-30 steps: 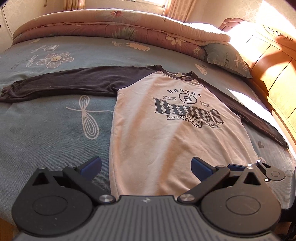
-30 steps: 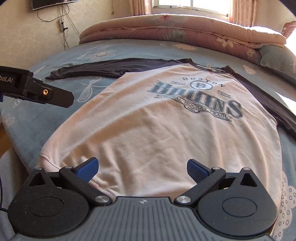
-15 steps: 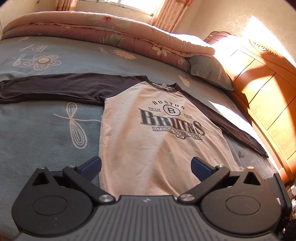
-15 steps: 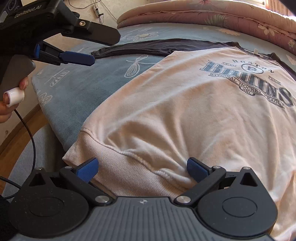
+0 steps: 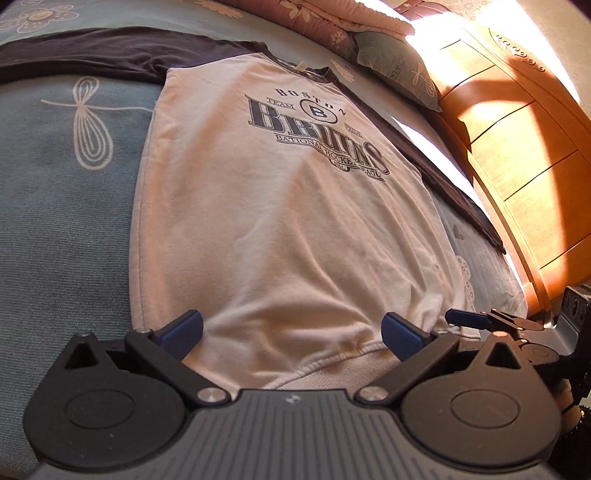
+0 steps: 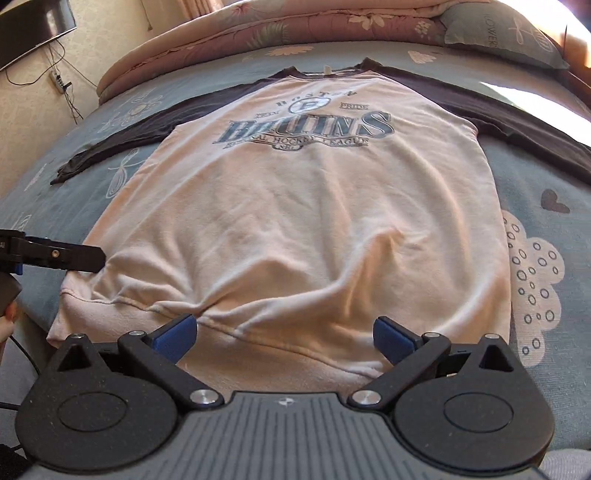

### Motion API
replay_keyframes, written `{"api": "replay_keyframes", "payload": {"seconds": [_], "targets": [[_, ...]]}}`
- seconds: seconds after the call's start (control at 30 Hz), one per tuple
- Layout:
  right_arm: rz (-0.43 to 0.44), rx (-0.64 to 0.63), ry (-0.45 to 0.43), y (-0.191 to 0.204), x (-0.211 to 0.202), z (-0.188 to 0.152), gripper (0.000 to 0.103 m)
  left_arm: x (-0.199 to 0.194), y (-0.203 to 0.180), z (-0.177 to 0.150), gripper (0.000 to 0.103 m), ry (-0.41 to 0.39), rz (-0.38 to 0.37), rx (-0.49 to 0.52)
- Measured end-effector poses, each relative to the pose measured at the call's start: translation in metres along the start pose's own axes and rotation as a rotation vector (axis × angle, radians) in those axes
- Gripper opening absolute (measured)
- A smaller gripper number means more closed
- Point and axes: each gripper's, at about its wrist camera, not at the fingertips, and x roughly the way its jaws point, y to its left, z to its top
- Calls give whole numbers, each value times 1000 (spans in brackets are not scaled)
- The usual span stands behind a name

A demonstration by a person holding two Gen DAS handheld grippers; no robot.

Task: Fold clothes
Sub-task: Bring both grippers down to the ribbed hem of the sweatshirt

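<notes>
A cream long-sleeved shirt (image 5: 280, 206) with dark sleeves and a "Boston Bruins" print lies flat, front up, on the bed, sleeves spread to both sides. My left gripper (image 5: 291, 334) is open, its blue pads straddling the hem near the shirt's left bottom part. My right gripper (image 6: 284, 334) is open too, low over the wrinkled hem (image 6: 258, 332) toward the right bottom part. The right gripper's finger (image 5: 469, 319) shows at the lower right of the left wrist view; the left gripper's finger (image 6: 62, 256) reaches the shirt's left corner in the right wrist view.
The bed has a blue-grey cover (image 5: 55, 206) with white drawings. A folded pink quilt (image 6: 258, 33) and a pillow (image 6: 498, 33) lie at the far side. A wooden headboard (image 5: 524, 155) runs along the right. A hand (image 6: 5, 317) shows at the left edge.
Both grippers have dropped and moved forward to the shirt's bottom hem, which now sits between their open fingers. The hem has bunched into wrinkles.
</notes>
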Motion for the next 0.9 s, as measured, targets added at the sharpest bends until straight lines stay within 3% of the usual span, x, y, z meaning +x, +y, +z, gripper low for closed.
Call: {"api": "replay_keyframes", "payload": {"seconds": [0.27,0.4,0.5,0.67,0.77,0.83,0.9], "targets": [[8,30,-13,-14,-10,-16,103,-6,-28,-6,102,17,119,172],[-1,12,-19,-12,-9,-17,103,0,-50,-12,102,46,54,250],[3,24,-26,-13,-9,-17,103,11,-52,-24,102,102,86,260],[15,70,-48,-17,-10,-18,103,2,-49,-45,102,34,80,350],[48,99,-38,-24,-11,-15,103,0,-47,-39,102,53,84,311],[130,223,-45,-45,-15,-11,103,0,-46,-32,102,56,89,259],[99,307,-75,-61,-25,-9,103,-1,-48,-28,102,46,88,239]]}}
